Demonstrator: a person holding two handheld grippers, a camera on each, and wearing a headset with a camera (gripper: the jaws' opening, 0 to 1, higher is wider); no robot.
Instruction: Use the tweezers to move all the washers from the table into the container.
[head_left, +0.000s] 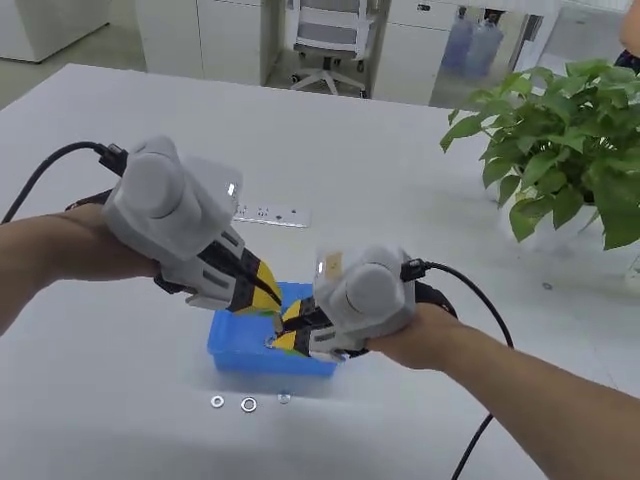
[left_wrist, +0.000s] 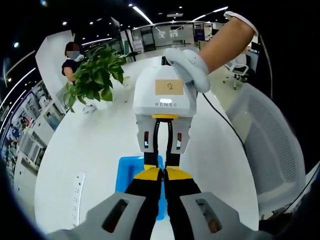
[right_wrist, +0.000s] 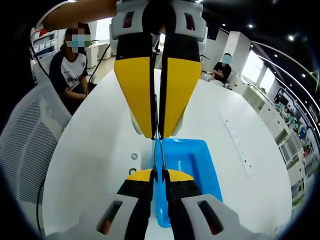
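A blue container sits on the white table, with three washers lying in a row just in front of it. My left gripper and right gripper meet tip to tip above the container. In the right gripper view, thin metal tweezers run from the left gripper's yellow jaws down into my own right gripper. Both pairs of jaws are pressed together on them. Two washers lie on the table left of the container. The left gripper view has the left gripper over the container.
A white power strip lies behind the container. A potted plant stands at the right. An office chair is beyond the table's far edge. Gripper cables trail off at the left and lower right. People sit beyond the table.
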